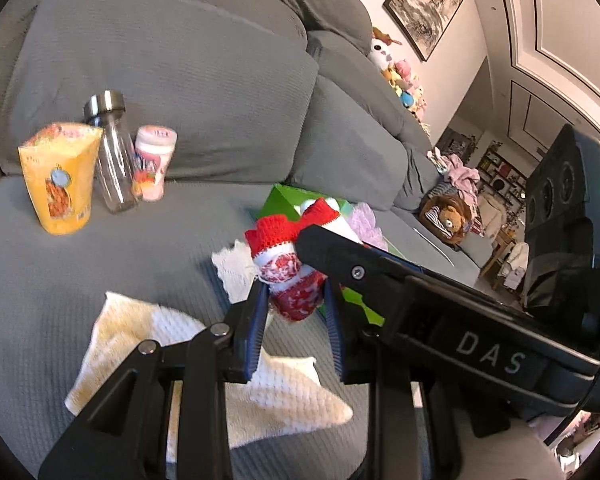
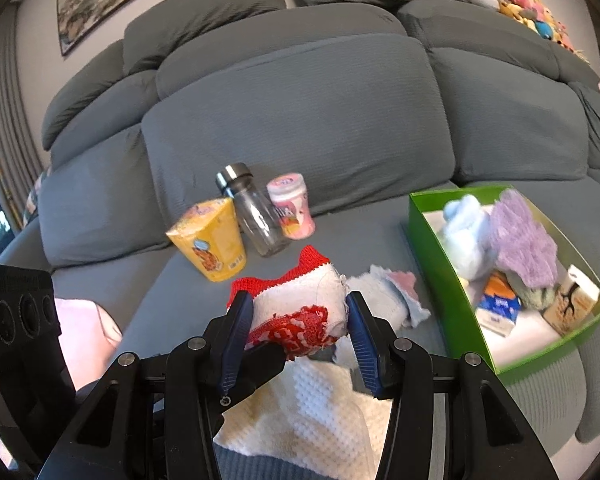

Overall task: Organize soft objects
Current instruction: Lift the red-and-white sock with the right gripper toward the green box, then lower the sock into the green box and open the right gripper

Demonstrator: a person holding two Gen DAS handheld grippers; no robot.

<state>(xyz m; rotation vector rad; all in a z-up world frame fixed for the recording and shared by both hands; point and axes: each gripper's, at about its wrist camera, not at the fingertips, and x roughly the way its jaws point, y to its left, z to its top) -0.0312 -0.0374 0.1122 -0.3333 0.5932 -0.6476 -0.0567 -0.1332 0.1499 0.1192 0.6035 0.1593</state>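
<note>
Sock [image 1: 288, 268] gripped by both tongs above the sofa seat [image 1: 100, 272], green box [image 2: 440, 280] to the right.

Left wrist view: left tongs [image 1: 296, 312] clamped on the sock's patterned end, red cuff pointing far.
Right wrist view: right tongs [image 2: 296, 328] clamped across its white middle; box lies right and slightly far, nearer the right hand.

A: What covers the sofa [image 2: 300, 120]?
B: Matt grey cloth, finely ribbed.

A: And the sock [image 2: 300, 308]?
B: Soft knit, red and white, with a ribbed red cuff.

A: The towel [image 1: 204, 360] nearest the camera?
B: Waffle-textured cloth, cream and white.

A: The far bottle [image 2: 256, 216]?
B: Clear and glossy, with a brushed metal cap.

A: The green box [image 2: 432, 264] at right?
B: Smooth card, slight sheen.
</note>
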